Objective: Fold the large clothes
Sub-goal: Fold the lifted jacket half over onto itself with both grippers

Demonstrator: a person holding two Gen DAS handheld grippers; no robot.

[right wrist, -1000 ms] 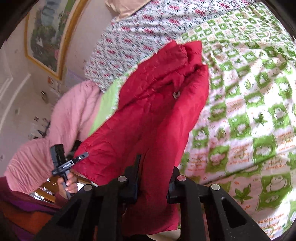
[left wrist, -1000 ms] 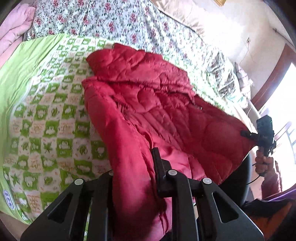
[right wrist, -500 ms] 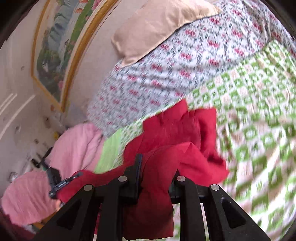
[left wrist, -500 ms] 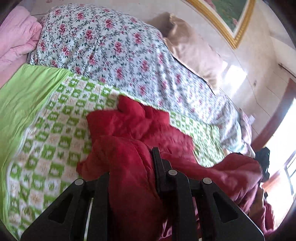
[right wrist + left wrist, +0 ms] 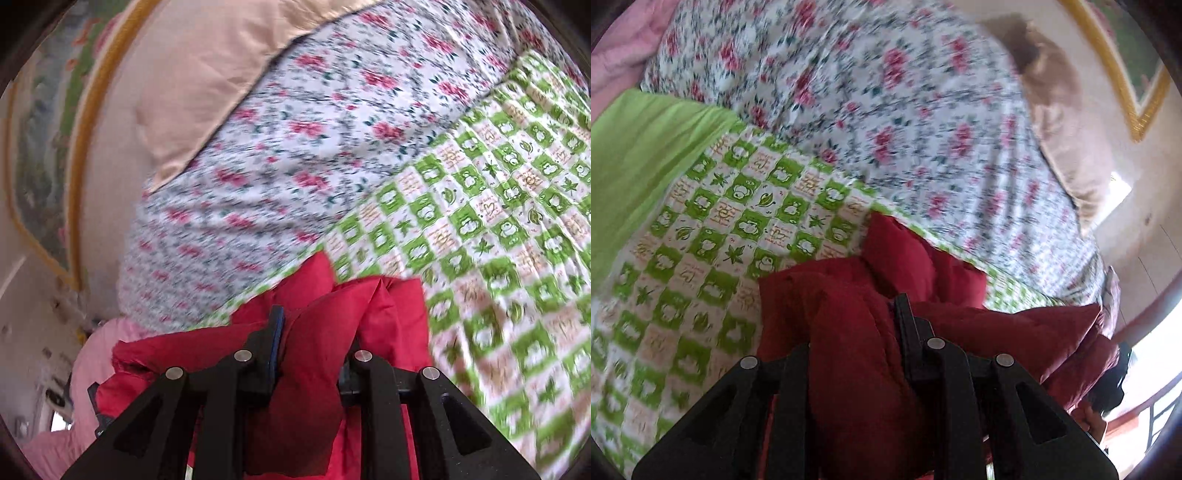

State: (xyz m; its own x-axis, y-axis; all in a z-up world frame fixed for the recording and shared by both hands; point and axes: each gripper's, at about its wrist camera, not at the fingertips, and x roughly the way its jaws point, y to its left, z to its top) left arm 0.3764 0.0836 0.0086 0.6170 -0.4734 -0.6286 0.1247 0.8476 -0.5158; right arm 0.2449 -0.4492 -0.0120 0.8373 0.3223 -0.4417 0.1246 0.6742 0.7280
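A red padded jacket (image 5: 905, 266) lies bunched on the green checked bedspread (image 5: 701, 229), its far part near the floral quilt. My left gripper (image 5: 853, 332) is shut on a thick fold of the jacket's near edge. In the right wrist view the same jacket (image 5: 314, 291) fills the space between the fingers, and my right gripper (image 5: 314, 339) is shut on another fold of it. The rest of the jacket's near edge hangs between the two grippers. The right gripper shows dimly at the right edge of the left wrist view (image 5: 1112, 387).
A floral quilt (image 5: 886, 110) is heaped at the head of the bed with a beige pillow (image 5: 207, 74) on it. A gold-framed picture (image 5: 1137, 85) hangs on the wall. Pink bedding (image 5: 96, 354) lies at the bed's side.
Both grippers have carried the jacket's near edge forward over the spread jacket toward the head of the bed. The jacket now lies doubled and bunched, and both views point higher at the quilt and wall.
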